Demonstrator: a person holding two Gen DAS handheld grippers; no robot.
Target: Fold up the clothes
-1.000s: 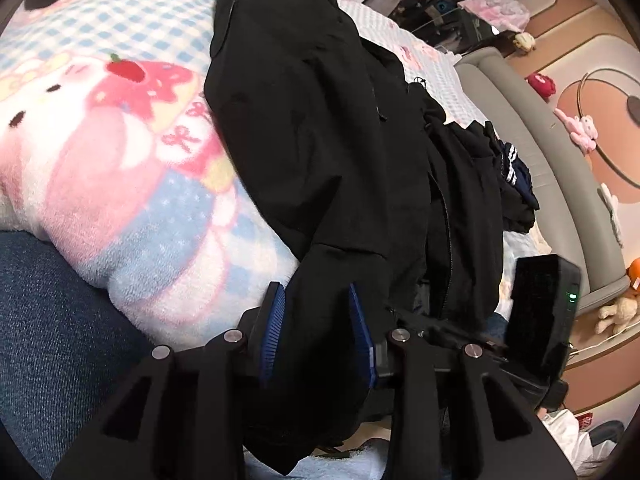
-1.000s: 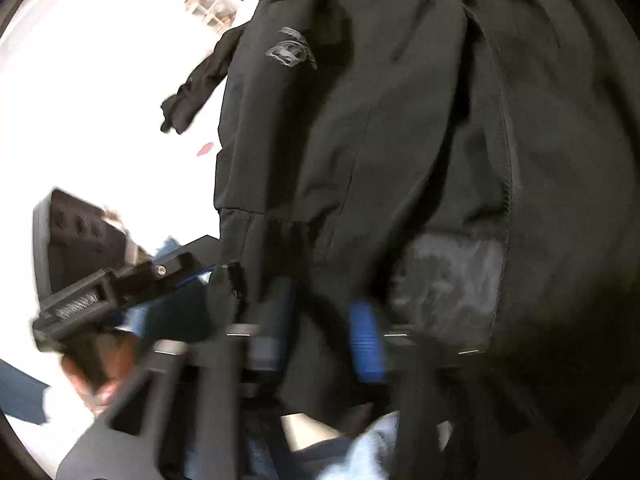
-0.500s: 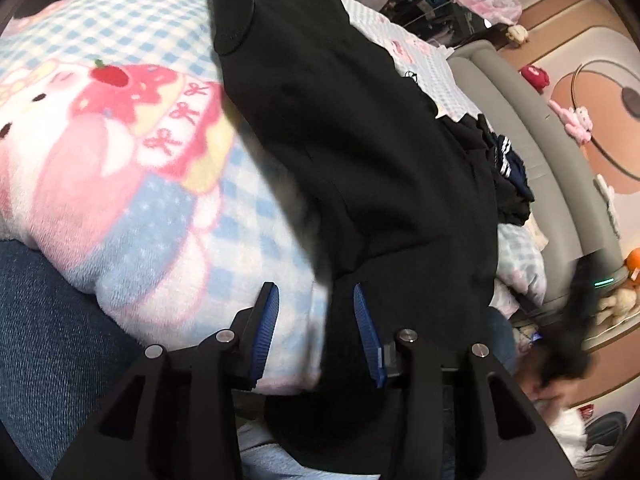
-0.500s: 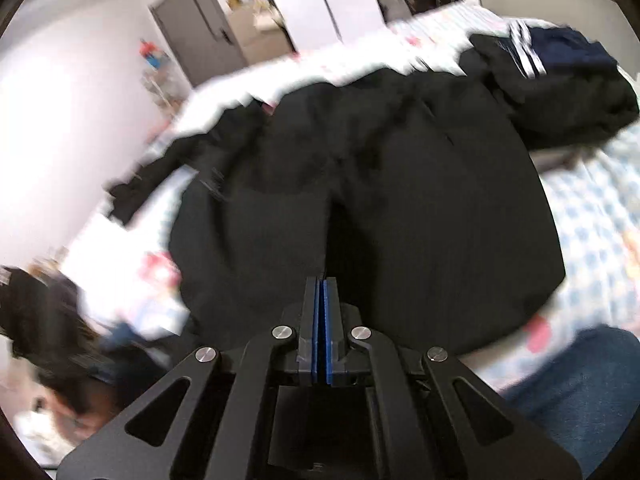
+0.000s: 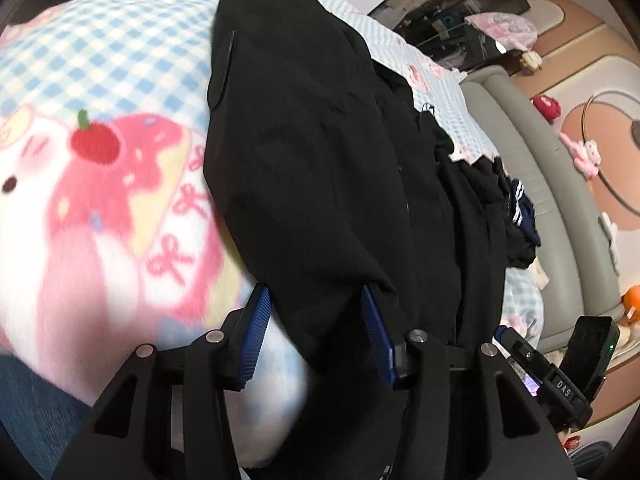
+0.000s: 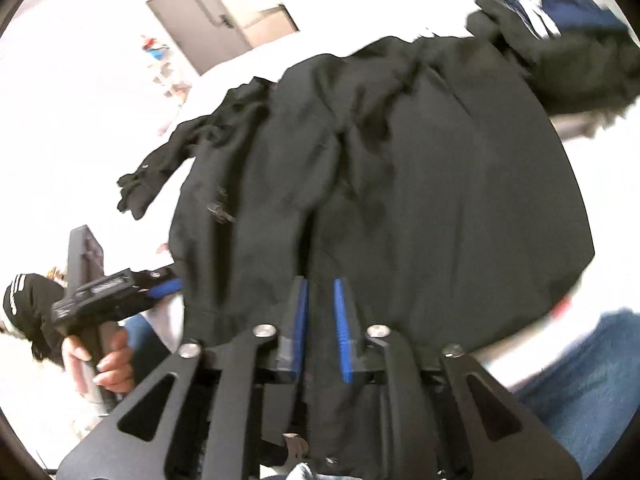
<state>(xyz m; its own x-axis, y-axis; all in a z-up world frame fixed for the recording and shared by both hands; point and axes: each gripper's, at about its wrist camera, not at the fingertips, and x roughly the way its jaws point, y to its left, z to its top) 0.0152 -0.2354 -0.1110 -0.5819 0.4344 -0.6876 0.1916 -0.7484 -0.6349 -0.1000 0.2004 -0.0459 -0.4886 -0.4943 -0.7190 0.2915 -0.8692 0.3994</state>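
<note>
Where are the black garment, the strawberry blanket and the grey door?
black garment (image 5: pixel 320 160), left wrist view, middle of its spread cloth
strawberry blanket (image 5: pixel 96 146), left wrist view, on the red strawberry
grey door (image 6: pixel 200 12), right wrist view, door panel

Our left tool (image 5: pixel 316 316) points down at a slant, its blue pads (image 5: pixel 256 332) well apart — the jaws have just been opening, dark cloth lying loosely between them. Our right tool (image 6: pixel 320 320) also tilts down — its jaws have just parted slightly. Our left hand (image 6: pixel 106 360) wraps the left tool's handle.
</note>
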